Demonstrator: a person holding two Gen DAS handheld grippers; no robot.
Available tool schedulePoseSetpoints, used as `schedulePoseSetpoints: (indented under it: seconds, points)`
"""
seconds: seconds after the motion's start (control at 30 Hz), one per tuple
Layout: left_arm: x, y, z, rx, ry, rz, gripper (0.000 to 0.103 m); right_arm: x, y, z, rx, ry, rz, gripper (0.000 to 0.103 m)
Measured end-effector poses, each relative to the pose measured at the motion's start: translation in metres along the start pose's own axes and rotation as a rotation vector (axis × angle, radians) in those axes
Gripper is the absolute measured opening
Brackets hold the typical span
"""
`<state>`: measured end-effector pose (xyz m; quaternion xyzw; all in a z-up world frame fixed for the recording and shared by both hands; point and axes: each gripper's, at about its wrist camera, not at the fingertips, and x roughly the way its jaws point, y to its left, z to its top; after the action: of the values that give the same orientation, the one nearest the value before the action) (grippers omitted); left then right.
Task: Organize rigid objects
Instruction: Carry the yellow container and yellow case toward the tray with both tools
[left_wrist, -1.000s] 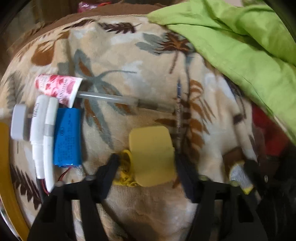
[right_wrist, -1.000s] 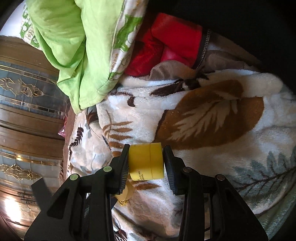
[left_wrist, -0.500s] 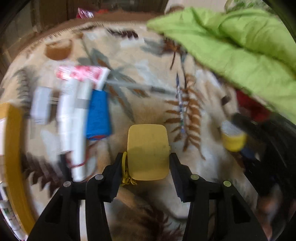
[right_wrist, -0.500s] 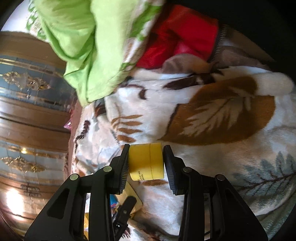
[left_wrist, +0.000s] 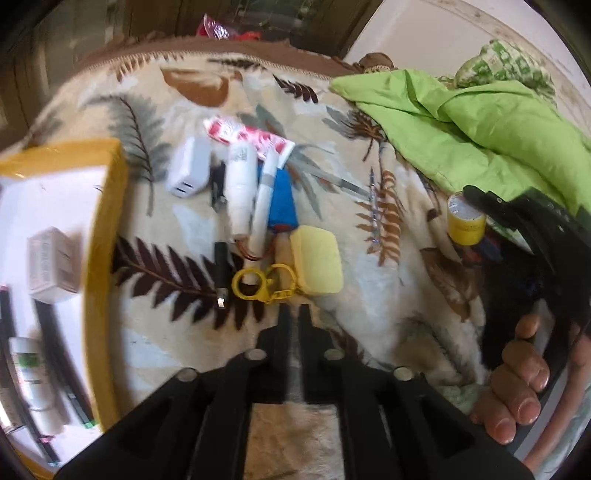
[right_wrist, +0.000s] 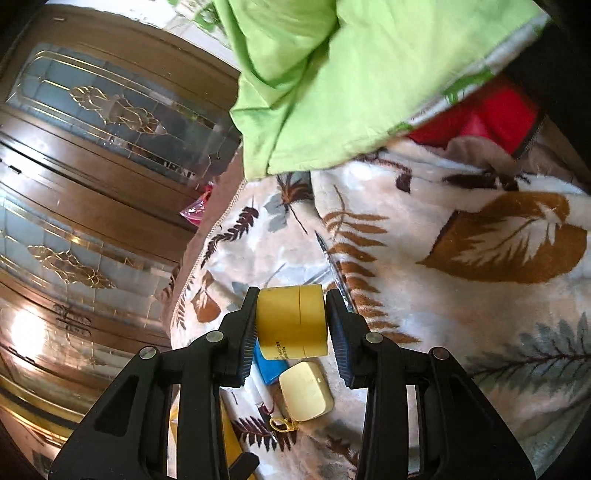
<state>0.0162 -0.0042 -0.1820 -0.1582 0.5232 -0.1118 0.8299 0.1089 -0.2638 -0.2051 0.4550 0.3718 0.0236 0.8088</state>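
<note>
Currently the right gripper (right_wrist: 291, 325) pinches a yellow jar (right_wrist: 291, 323) between both pads, held off the leaf-print blanket (right_wrist: 480, 314). Same jar is seen from the left wrist view at the right edge (left_wrist: 463, 219), with a hand's fingers (left_wrist: 521, 373) on the black tool body below it.

Left gripper (left_wrist: 293, 321): jaws closing, nearly together, nothing between them. It hovers just short of the yellow case (left_wrist: 316, 260), which lies flat on the blanket with its yellow clasp ring (left_wrist: 251, 284) on a short chain to the left. Fingertips are close to the chain, contact not resolvable.

Row of items behind the case, packed side by side:
- blue battery pack (left_wrist: 282, 201), red wires at its near end
- two white tubes (left_wrist: 242, 186)
- white charger block (left_wrist: 188, 171)
- pink-and-white printed tube (left_wrist: 249, 136) across the far ends
- black USB stick (left_wrist: 221, 269) just left of the ring

Yellow-rimmed tray (left_wrist: 105, 258) sits at far left, with a small box and bottle inside, blurred. Green cloth (left_wrist: 480, 140) is bunched at upper right. Thin pen (left_wrist: 373, 201) lies on the blanket between the row and the cloth.
</note>
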Motion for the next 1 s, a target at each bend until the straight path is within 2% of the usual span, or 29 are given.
schedulePoseSetpoints:
  seconds: [0.03,0.1,0.13,0.23,0.37,0.43,0.53,0.77,0.8,0.83,0.9,1.0]
  points:
    - [0.004,-0.003,0.004,0.009,0.001,0.01,0.048,0.0,-0.001,0.001,0.008,0.0,0.004,0.035]
    - [0.008,-0.011,0.009,0.032,-0.043,0.033,0.075,0.002,-0.003,0.001,0.011,0.006,0.002,0.035]
    - [0.013,-0.018,0.013,0.058,-0.065,0.058,0.076,0.003,-0.003,0.001,0.008,0.008,-0.001,0.035]
    - [0.033,-0.031,0.024,0.11,-0.045,0.105,0.076,0.009,-0.005,0.0,0.005,0.022,-0.01,0.035]
    - [0.053,-0.051,0.019,0.216,-0.054,0.193,0.076,0.016,-0.014,0.001,0.024,0.035,-0.017,0.036]
    - [0.062,-0.054,0.016,0.229,-0.04,0.197,0.074,0.016,-0.018,0.002,0.037,0.031,-0.024,0.036]
    - [0.076,-0.054,0.015,0.236,-0.015,0.225,0.065,0.018,-0.021,0.002,0.047,0.039,-0.023,0.036]
    - [0.089,-0.048,0.009,0.241,-0.017,0.309,0.065,0.018,-0.022,0.002,0.054,0.041,-0.015,0.035]
    - [0.091,-0.048,0.008,0.247,-0.021,0.318,0.06,0.018,-0.023,0.002,0.057,0.041,-0.016,0.035]
    - [0.089,-0.047,0.007,0.251,-0.033,0.317,0.056,0.017,-0.024,0.003,0.06,0.038,-0.018,0.035]
    - [0.078,-0.042,0.007,0.237,-0.055,0.268,0.049,0.015,-0.026,0.003,0.065,0.033,-0.019,0.035]
    - [0.058,-0.017,0.008,0.109,-0.041,0.076,0.047,0.013,-0.026,0.003,0.071,0.026,-0.019,0.035]
